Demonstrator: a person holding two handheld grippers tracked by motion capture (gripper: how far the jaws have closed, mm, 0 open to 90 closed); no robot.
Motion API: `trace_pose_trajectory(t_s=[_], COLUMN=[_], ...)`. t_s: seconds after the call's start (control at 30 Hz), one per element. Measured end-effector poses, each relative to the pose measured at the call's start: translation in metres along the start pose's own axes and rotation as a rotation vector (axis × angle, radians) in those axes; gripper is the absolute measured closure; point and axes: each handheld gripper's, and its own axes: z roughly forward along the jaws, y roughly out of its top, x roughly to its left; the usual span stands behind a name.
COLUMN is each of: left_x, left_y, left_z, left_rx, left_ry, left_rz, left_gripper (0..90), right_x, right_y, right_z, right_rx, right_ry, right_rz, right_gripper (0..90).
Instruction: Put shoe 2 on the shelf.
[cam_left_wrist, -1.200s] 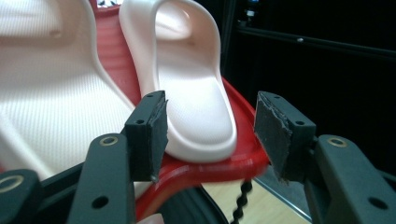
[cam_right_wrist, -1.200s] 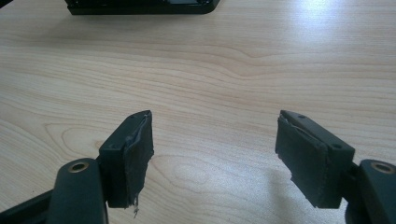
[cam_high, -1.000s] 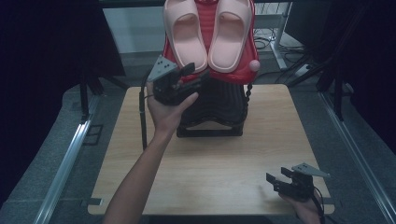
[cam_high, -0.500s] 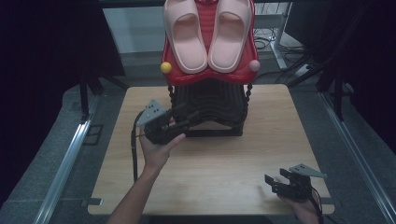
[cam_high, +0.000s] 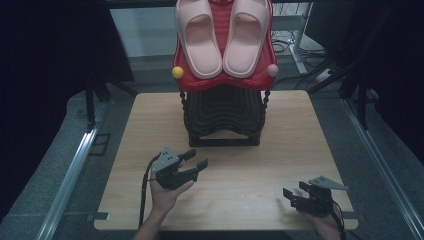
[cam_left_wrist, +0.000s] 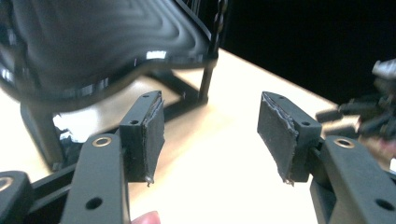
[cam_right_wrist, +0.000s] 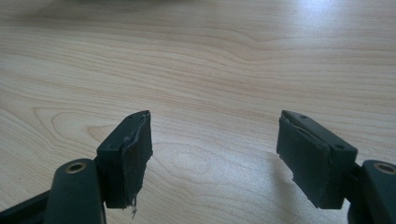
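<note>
The left tongs sit low over the wooden surface, just in front of the black ribbed stand. The left hand grips the tool from below, the forearm comes up from the near edge, and the tips point up and to the right towards the stand's base. Their jaws have just been opening and stand wide apart, with bare wood and nothing else between the pads. In the left gripper view the stand's glossy black frame looms close ahead and to the left, its foot resting on the surface.

The right tongs lie near the front right corner of the surface, well apart from the stand. The right hand holds them low, with the tips pointing left across the wood. They too gape, and the right gripper view shows plain wood grain between the two pads.

A pair of pink slippers lies side by side, toes towards the viewer, on the red upper shelf of the stand, well above both hands. A yellow knob and a pink knob mark the shelf's two front corners.
</note>
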Motion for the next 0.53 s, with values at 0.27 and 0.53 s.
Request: trace_pose_trajectory(t_s=[0.27,0.53], left_x=[-0.003,0.0], left_y=[-0.039,-0.044], left_z=[-0.005,-0.003], left_rx=[0.093,0.102], left_ry=[0.019,0.002], left_rz=[0.046,0.023], left_gripper=[40.4,39.1], right_x=[-0.002,0.0], right_y=[0.0,0.003], right_z=[0.003,0.005], right_rx=[0.004,-0.003], right_ry=[0.005,0.005], right_rz=[0.008,-0.004], right_gripper=[26.5,26.3])
